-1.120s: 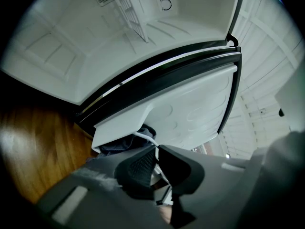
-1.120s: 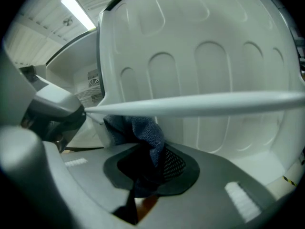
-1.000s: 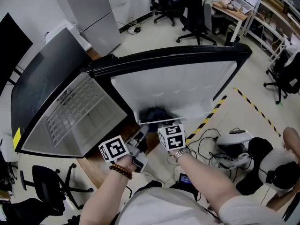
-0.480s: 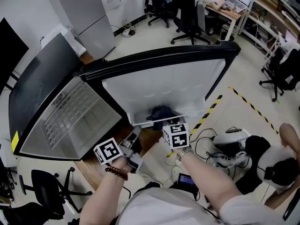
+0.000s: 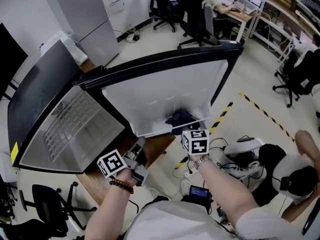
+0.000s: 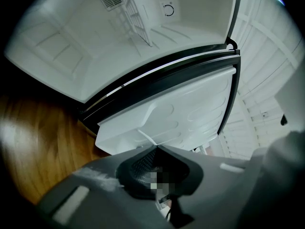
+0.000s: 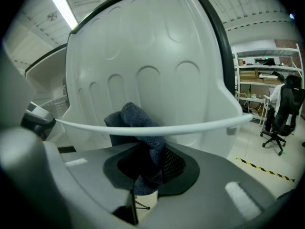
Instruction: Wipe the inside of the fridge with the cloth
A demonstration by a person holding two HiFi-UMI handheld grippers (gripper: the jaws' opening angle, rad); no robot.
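Just ahead: cloth (image 7: 138,120) clamped in right gripper (image 7: 145,170), bunched upright behind rail (image 7: 190,126) of fridge door (image 5: 165,94); left gripper (image 6: 155,171) closed on nothing, farther off.

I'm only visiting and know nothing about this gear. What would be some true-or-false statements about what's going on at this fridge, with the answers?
1. The fridge door stands open. True.
2. The right gripper is clamped on a dark blue cloth. True.
3. The left gripper holds a sponge. False: its jaws are shut together on nothing.
4. The cloth lies on the floor. False: it is up at the door's inner side, behind a white rail.
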